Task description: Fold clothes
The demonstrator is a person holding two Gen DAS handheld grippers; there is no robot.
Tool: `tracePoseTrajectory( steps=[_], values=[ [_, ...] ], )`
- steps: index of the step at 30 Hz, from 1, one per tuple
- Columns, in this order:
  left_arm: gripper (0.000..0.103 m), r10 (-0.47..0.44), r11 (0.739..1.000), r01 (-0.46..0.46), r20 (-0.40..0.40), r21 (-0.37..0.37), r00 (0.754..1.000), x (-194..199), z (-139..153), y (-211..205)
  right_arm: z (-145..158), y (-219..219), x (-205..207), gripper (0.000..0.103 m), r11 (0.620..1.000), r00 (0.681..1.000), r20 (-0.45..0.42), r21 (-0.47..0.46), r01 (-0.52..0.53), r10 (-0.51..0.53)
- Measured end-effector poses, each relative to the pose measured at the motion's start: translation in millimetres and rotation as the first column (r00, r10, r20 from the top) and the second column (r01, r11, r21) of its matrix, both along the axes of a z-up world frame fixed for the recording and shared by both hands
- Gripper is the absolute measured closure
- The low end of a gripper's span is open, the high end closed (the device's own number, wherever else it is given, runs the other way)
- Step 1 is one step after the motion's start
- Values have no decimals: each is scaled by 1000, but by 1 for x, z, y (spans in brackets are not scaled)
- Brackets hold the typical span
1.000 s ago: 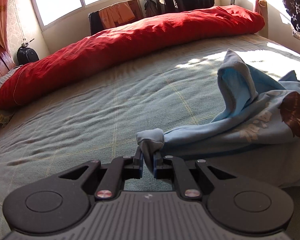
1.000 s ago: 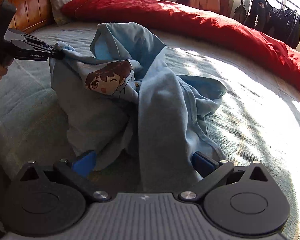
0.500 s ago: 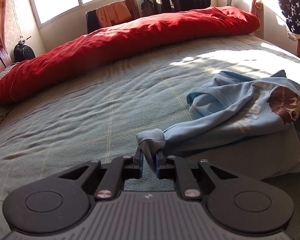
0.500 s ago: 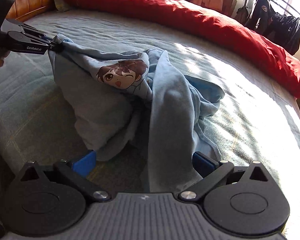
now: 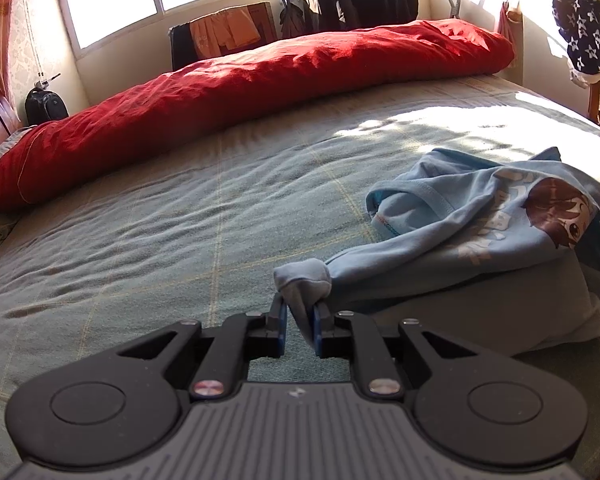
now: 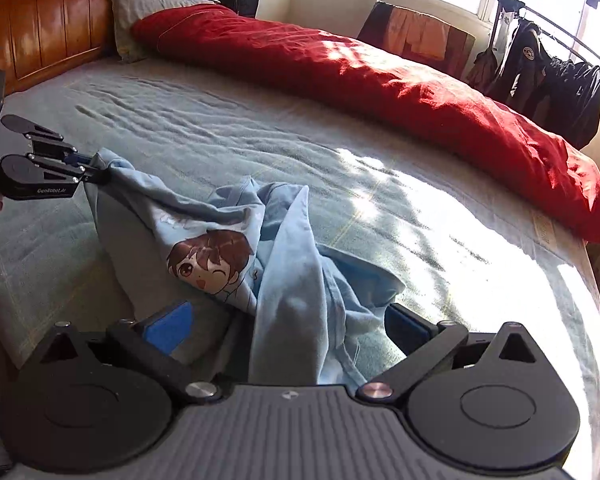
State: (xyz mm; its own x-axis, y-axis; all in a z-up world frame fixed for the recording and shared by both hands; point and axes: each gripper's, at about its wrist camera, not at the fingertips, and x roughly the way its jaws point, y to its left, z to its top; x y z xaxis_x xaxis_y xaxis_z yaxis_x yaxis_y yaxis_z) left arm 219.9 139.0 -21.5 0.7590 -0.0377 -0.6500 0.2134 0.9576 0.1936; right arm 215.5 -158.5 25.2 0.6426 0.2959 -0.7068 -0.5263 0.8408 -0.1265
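A light blue shirt (image 5: 480, 232) with a cartoon face print lies bunched on the grey-green bed (image 5: 180, 240). My left gripper (image 5: 300, 320) is shut on a bunched corner of it, jaws narrow, and the cloth runs taut to the right. In the right wrist view the left gripper (image 6: 96, 172) holds that corner at the far left, just above the bed (image 6: 220, 132). My right gripper (image 6: 288, 326) stands wide open low over the shirt (image 6: 220, 264). A strip of cloth runs between its blue pads (image 6: 168, 328) without either pad pressing on it.
A long red duvet (image 5: 260, 92) lies along the far side of the bed. A wooden headboard (image 6: 52, 20) and a grey pillow (image 6: 132, 20) stand at one end. Dark clothes hang on a rack (image 6: 540, 72) by the windows. A black backpack (image 5: 46, 106) sits on the floor.
The raised fold of the shirt has dropped flat onto the heap. My right gripper has lifted and drawn back, still open. The left gripper stays put, its jaws a little wider.
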Motion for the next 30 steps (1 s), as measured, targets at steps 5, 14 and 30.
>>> tracePoseTrajectory(
  steps=[5,14,30],
  values=[
    [89,-16,1000,16,6,-4,1000,1,-3,1,18,10,62,4,997,999,-39,77,-23,26],
    [88,-32,999,32,-1,-30,999,5,-11,8,-14,46,144,5,995,979,-198,93,-24,42],
    [84,-38,998,38,2,-49,999,11,-18,12,-47,55,169,62,996,932,-360,92,-16,48]
  ],
)
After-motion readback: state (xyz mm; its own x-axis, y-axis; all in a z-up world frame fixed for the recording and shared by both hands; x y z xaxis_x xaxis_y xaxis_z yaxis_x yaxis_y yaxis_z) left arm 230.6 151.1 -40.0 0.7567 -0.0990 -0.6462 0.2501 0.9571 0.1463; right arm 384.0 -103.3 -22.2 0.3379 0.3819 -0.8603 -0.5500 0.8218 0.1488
